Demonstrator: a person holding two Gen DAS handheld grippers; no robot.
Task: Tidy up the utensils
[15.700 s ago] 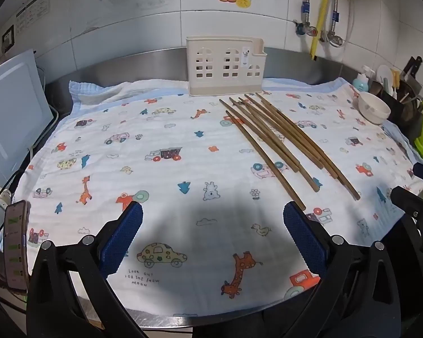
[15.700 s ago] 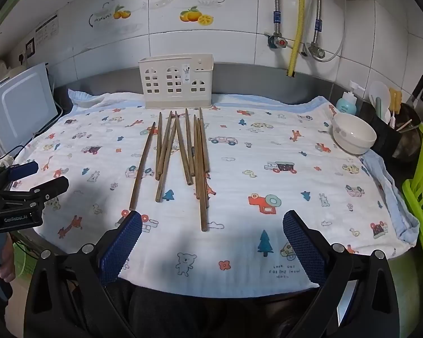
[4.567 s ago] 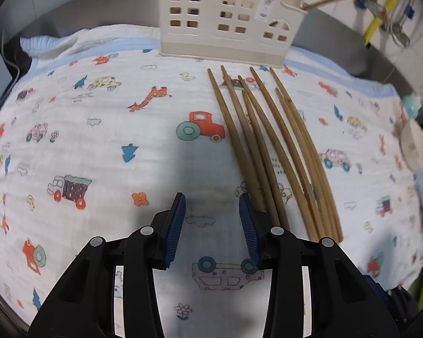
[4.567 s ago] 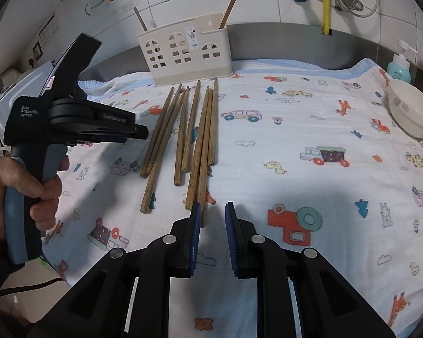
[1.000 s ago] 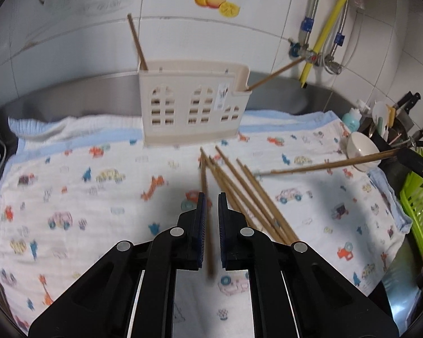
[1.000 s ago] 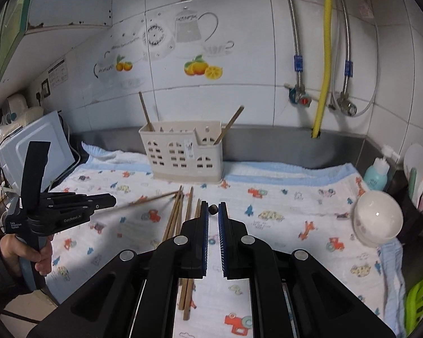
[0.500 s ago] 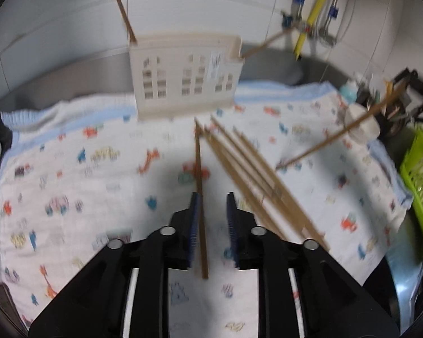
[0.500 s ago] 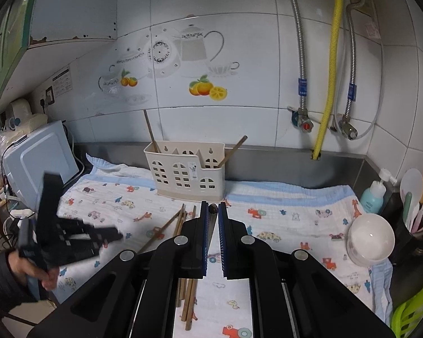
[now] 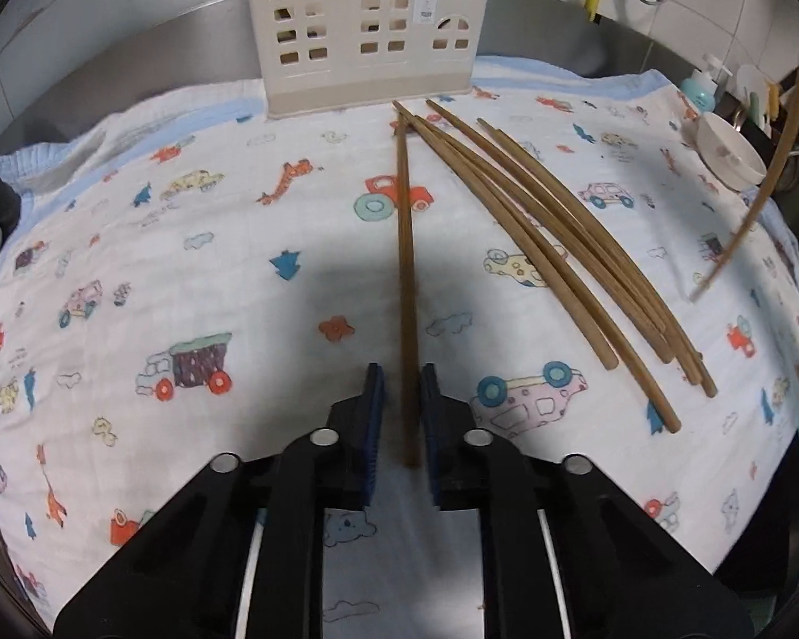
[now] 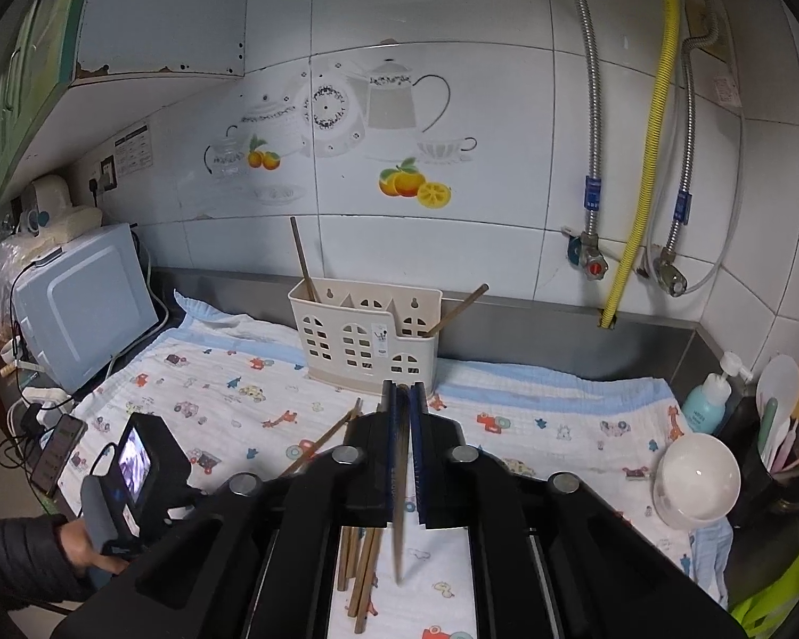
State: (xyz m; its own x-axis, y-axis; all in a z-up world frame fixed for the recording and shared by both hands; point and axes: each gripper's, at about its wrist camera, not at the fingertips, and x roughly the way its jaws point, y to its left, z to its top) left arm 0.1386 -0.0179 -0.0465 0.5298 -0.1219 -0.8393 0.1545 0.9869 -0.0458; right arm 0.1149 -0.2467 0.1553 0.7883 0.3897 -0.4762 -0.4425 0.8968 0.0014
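A brown chopstick (image 9: 406,287) lies on the printed cloth (image 9: 186,266), pointing at the cream slotted holder (image 9: 367,42). My left gripper (image 9: 402,399) straddles its near end; the jaws are closing, with thin gaps still showing beside the stick. Several more chopsticks (image 9: 559,245) lie fanned to the right. My right gripper (image 10: 401,426) is shut on one chopstick (image 10: 398,543) that hangs tip-down over the cloth; that stick (image 9: 772,160) also shows in the air at the right of the left wrist view. The holder (image 10: 365,341) has two chopsticks (image 10: 303,261) standing in it.
A white bowl (image 10: 698,479), a soap bottle (image 10: 706,399) and a pot of utensils (image 10: 788,442) stand at the right edge, with a green rack (image 10: 772,601) below. A white appliance (image 10: 80,298) and a phone (image 10: 58,458) sit left. A person's hand (image 10: 88,548) grips the left tool.
My left gripper has sunk close to the cloth; its jaws widened, then narrowed around the chopstick, which now lies flat. The right gripper has risen a little with its chopstick.
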